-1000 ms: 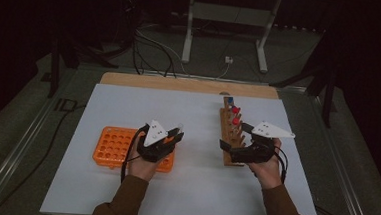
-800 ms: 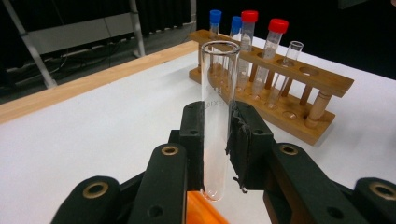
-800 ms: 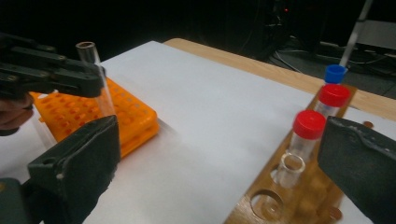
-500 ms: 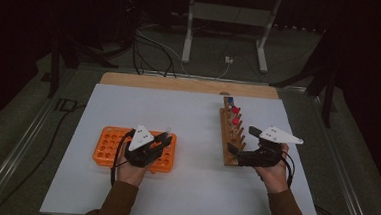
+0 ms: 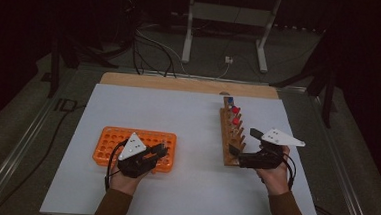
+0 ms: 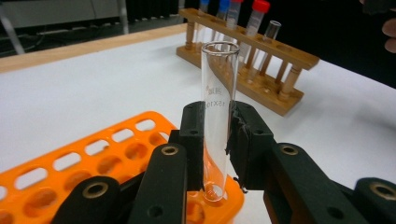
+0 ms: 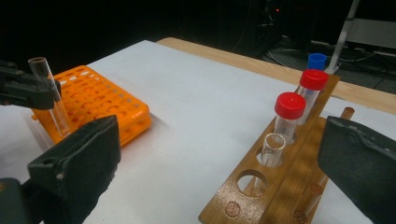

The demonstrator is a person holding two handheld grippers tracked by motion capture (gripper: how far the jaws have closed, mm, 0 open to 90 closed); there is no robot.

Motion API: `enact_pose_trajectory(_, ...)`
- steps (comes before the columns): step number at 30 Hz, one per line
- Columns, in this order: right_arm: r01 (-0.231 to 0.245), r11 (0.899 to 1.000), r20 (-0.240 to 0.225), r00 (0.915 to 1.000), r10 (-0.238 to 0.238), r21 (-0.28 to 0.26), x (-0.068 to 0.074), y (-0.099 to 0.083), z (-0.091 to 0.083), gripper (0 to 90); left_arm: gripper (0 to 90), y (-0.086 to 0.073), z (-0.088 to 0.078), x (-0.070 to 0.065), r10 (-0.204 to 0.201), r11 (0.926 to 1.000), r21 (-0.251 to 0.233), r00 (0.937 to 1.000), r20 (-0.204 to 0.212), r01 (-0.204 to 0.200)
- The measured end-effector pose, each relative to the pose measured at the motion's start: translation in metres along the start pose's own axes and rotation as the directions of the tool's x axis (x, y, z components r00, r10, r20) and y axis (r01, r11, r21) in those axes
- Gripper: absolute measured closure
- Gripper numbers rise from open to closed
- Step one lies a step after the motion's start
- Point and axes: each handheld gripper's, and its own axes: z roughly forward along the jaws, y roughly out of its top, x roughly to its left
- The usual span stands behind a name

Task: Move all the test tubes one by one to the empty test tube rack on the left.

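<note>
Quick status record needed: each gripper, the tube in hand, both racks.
left gripper: shut on the open glass tube, upright, its bottom in a corner hole of the orange rack
right gripper: open, holding nothing, at the near end of the wooden rack
wooden rack contents: one uncapped tube, two red-capped tubes, one blue-capped tube
table: white sheet

I'm seeing a clear, glossy glass test tube (image 6: 217,116), an orange rack (image 6: 100,154) looking like smooth plastic, a varnished wooden rack (image 7: 275,186) shining slightly, a matt white table sheet (image 5: 188,117), and matt black jaws with rough-edged pads.
</note>
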Motion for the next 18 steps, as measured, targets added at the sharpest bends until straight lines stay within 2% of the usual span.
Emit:
enact_pose_trajectory(5, -0.003, 1.000, -0.004, 1.0000, 0.003, 0.003, 0.000, -0.002, 0.001, 0.1, 76.4, -0.002, 0.003, -0.004, 0.026, 0.9993, 0.026, 0.9997, 0.003, -0.026)
enact_pose_trajectory(6, -0.005, 1.000, -0.005, 1.0000, 0.005, 0.003, 0.000, -0.002, 0.001, 0.1, 76.3, -0.004, 0.005, -0.005, 0.044, 0.9980, 0.047, 0.9990, -0.004, -0.044)
enact_pose_trajectory(9, -0.004, 1.000, -0.006, 1.0000, 0.004, 0.007, 0.001, -0.003, 0.002, 0.1, 76.3, -0.006, 0.007, -0.006, 0.054, 0.9961, 0.070, 0.9985, -0.009, -0.053)
enact_pose_trajectory(12, -0.004, 1.000, -0.009, 0.9999, 0.004, 0.007, 0.001, -0.003, 0.003, 0.1, 76.4, -0.009, 0.011, -0.008, 0.085, 0.9903, 0.112, 0.9963, -0.017, -0.082)
enact_pose_trajectory(15, -0.002, 1.000, -0.010, 0.9999, 0.002, 0.006, 0.001, -0.004, 0.003, 0.0, 76.4, -0.010, 0.013, -0.009, 0.097, 0.9866, 0.133, 0.9951, -0.018, -0.094)
enact_pose_trajectory(16, 0.001, 1.000, -0.013, 0.9999, 0.000, 0.008, 0.002, -0.004, 0.003, 0.1, 76.4, -0.012, 0.015, -0.010, 0.114, 0.9819, 0.155, 0.9932, -0.024, -0.109)
enact_pose_trajectory(18, 0.003, 1.000, -0.014, 0.9999, -0.002, 0.009, 0.002, -0.005, 0.003, 0.1, 76.4, -0.013, 0.015, -0.011, 0.115, 0.9809, 0.161, 0.9932, -0.022, -0.110)
